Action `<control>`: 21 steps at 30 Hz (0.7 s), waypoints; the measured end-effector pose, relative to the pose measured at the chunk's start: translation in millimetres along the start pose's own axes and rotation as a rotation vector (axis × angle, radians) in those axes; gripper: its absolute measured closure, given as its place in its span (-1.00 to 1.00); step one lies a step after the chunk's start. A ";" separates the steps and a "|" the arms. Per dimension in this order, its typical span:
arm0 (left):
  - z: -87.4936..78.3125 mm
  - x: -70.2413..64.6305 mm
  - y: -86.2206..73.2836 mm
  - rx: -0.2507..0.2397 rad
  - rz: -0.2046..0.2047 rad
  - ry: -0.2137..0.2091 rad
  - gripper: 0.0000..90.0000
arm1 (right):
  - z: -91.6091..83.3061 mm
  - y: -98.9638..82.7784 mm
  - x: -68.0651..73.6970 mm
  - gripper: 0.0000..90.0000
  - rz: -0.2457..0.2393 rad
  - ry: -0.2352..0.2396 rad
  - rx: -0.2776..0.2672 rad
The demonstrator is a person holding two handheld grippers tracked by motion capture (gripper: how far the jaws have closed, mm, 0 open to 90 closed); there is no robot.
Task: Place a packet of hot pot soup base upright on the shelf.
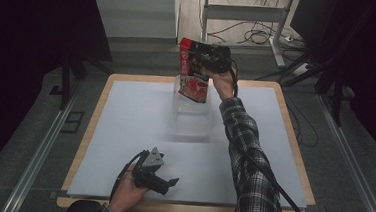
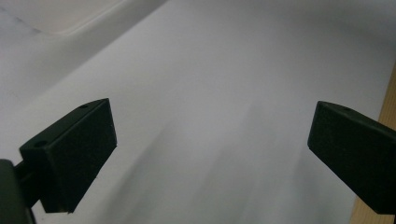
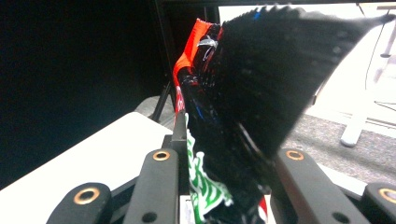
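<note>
1. High view: right gripper (image 1: 203, 57) is up over the far half of the table (image 1: 124, 131), clamped on the upper part of a red snack bag (image 1: 193, 74). The bag hangs upright, off the surface, directly above a clear plastic container (image 1: 191, 117) at mid-table. Whether the bag's lower edge touches the container, can't tell. Left gripper (image 1: 173, 181) rests low near the front edge of the table, jaws spread, nothing between them, well apart from bag and container.
2. Left gripper view: both black pads (image 2: 77, 154) stand wide apart over the bare white table sheet (image 2: 224, 93). Nothing gripped, nothing touching. Wooden table edge visible at far right.
3. Right gripper view: jaws clenched on the snack bag (image 3: 219, 135); the crinkled black and red film is pinched between them and sticks up past the tips. Grip looks firm.
</note>
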State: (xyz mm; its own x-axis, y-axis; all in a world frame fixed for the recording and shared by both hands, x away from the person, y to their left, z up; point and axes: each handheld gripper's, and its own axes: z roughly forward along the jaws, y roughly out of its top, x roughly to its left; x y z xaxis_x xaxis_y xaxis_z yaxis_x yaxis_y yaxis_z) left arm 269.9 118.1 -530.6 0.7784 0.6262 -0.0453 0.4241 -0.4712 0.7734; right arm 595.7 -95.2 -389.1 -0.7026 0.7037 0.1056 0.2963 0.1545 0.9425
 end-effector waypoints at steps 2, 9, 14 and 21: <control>0.3 -0.5 0.1 0.001 0.000 -0.002 -0.98 | -1.4 -1.3 0.2 0.56 0.006 0.002 -0.003; 0.8 -1.7 0.5 0.002 0.005 -0.002 -0.98 | 0.8 -20.1 2.5 0.53 -0.042 0.013 0.071; 1.3 -1.8 0.5 0.002 0.003 -0.003 -0.98 | -3.8 -29.4 -2.8 0.52 0.002 0.010 0.050; 1.0 -3.5 1.1 -0.030 0.014 -0.011 -0.98 | -14.6 -39.5 -12.1 0.47 0.054 -0.014 0.067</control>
State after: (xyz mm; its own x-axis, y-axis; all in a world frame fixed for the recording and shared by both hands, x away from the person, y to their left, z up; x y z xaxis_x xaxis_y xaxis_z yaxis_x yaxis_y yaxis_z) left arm 268.1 114.8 -530.2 0.7893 0.6127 -0.0410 0.3989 -0.4608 0.7928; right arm 583.0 -119.9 -423.0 -0.6755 0.7218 0.1508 0.3763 0.1616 0.9123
